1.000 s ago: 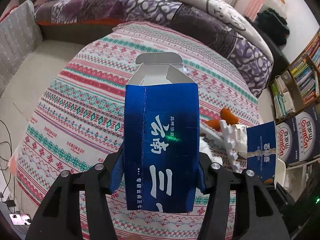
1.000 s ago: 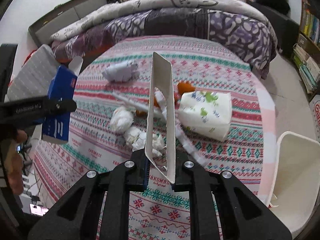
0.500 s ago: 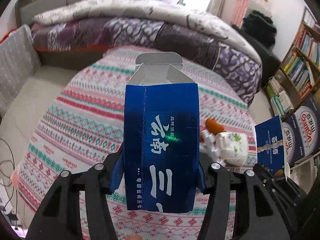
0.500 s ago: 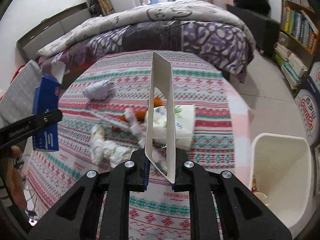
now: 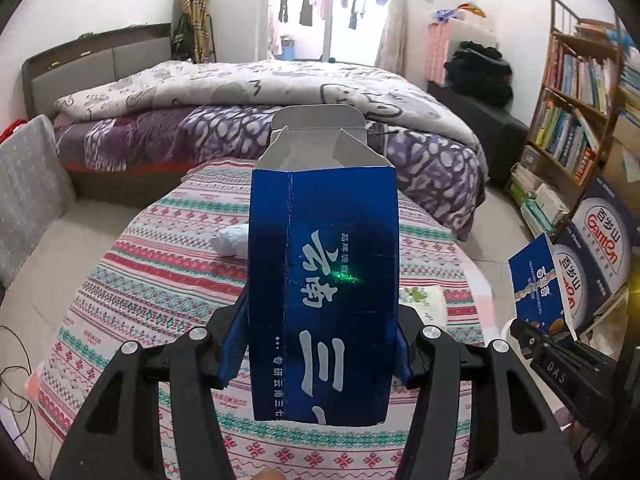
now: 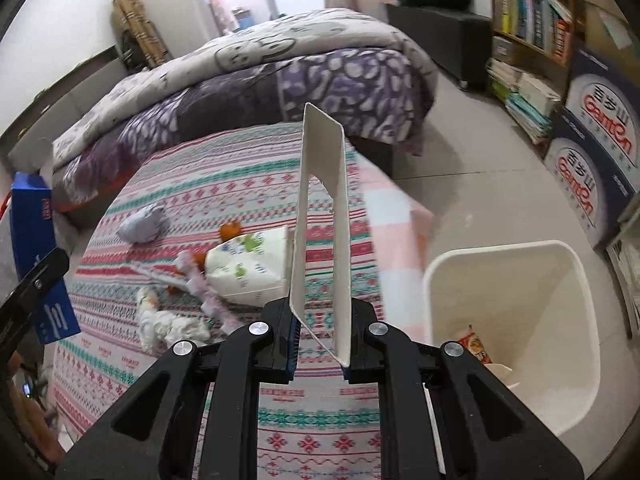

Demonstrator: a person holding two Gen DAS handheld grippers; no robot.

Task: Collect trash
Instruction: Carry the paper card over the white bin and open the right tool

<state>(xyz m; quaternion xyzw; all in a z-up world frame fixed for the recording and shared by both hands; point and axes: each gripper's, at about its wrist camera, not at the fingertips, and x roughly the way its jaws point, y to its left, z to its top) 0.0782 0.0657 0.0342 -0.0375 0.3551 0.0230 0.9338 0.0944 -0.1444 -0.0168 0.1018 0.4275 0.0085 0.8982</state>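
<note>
1. The blue carton stands upright in the left claw, clenched by its two side walls, open flaps up; held so, it is carried clear above the worktop.
2. The flattened white box is pinched on edge in the right claw, its blue face visible in the left view.
3. The white bin sits on the floor just off the worktop's right edge, wrappers inside; both pieces look headed there.
4. Crumpled tissues, a paper wad, a tissue pack and orange scraps lie mid-worktop, not yet collected.
</note>
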